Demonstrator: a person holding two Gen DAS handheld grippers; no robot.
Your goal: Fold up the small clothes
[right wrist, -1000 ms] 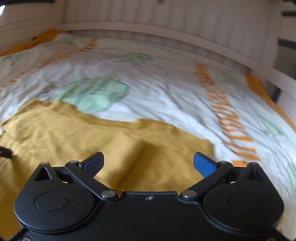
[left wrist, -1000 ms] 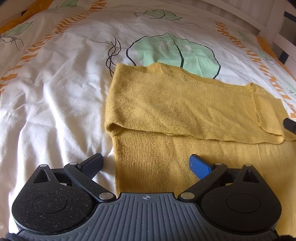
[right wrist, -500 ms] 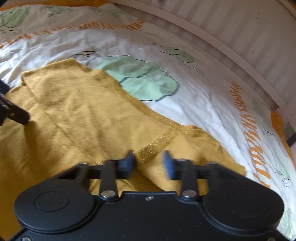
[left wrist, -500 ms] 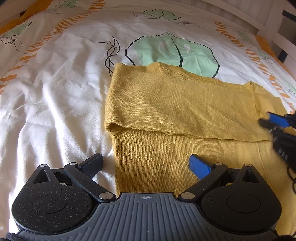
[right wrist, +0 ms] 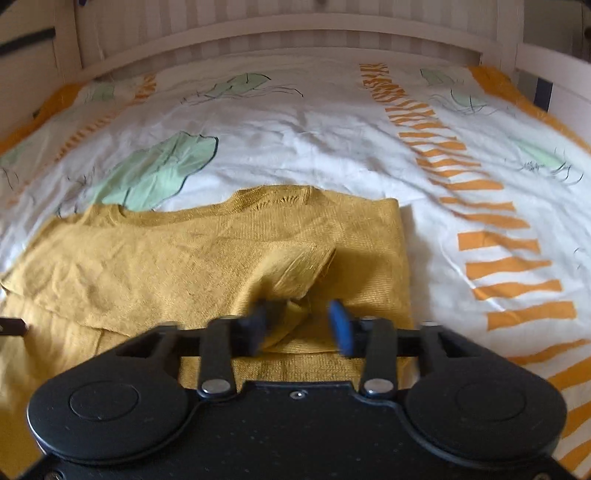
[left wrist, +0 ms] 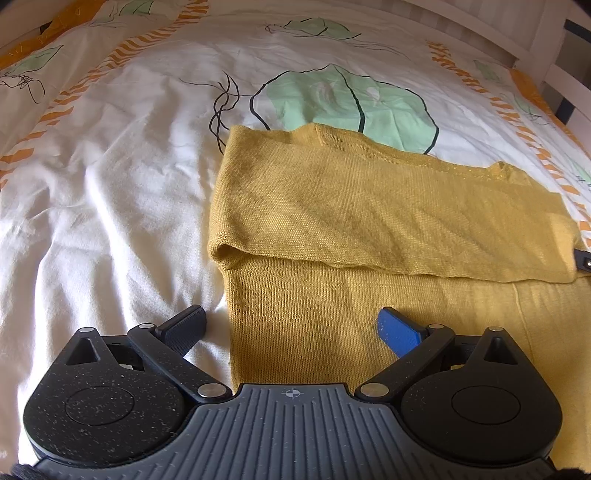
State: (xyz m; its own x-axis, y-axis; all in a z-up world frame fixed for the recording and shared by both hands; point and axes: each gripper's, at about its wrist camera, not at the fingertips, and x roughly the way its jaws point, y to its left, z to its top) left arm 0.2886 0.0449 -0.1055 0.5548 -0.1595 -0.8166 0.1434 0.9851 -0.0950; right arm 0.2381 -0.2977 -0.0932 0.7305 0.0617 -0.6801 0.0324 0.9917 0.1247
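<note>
A mustard-yellow knit garment (left wrist: 369,206) lies on the bedsheet (left wrist: 110,192), its upper part folded down over the body. My left gripper (left wrist: 291,325) is open and hovers low over the garment's near left edge, one finger over the sheet and one over the knit. My right gripper (right wrist: 297,321) is at the garment's (right wrist: 184,258) right end, and its jaws are opening. A bunched fold of yellow cloth sits between them, and the blue pad (right wrist: 340,325) stands off it. A small part of the right gripper (left wrist: 583,260) shows at the edge of the left wrist view.
The white sheet with green leaves and orange stripes (right wrist: 498,251) spreads around the garment. A white slatted bed frame (right wrist: 295,33) runs along the far side, with a rail (left wrist: 561,66) to the right. A tip of the left gripper (right wrist: 11,326) shows at the left edge.
My right gripper went from wide open to shut on the garment's right end, and its jaws have now parted again with the fold bunched between them. The left gripper stayed still.
</note>
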